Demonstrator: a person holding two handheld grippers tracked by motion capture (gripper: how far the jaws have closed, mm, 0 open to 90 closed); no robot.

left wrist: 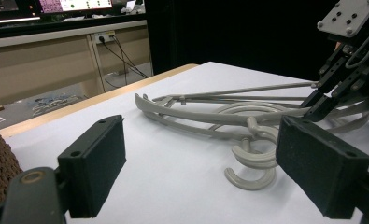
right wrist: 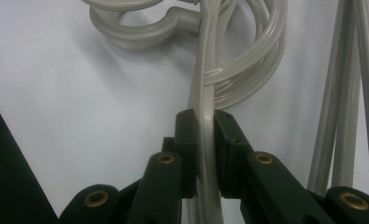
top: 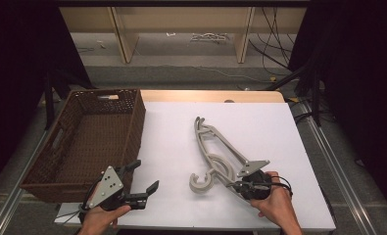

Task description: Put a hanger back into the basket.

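Two grey hangers (top: 215, 154) lie stacked on the white bench (top: 171, 142), right gripper (top: 237, 185) clamped on one's arm, likely for lifting toward the basket (top: 127, 132); left gripper (top: 144, 178) spread apart, waiting.

— How many hangers (top: 215, 147) lie on the table?
— Two grey ones, stacked together.
— And baskets?
— One brown wicker basket (top: 132, 115).
— Grippers?
— Two, a left gripper (top: 141, 175) and a right gripper (top: 236, 185).
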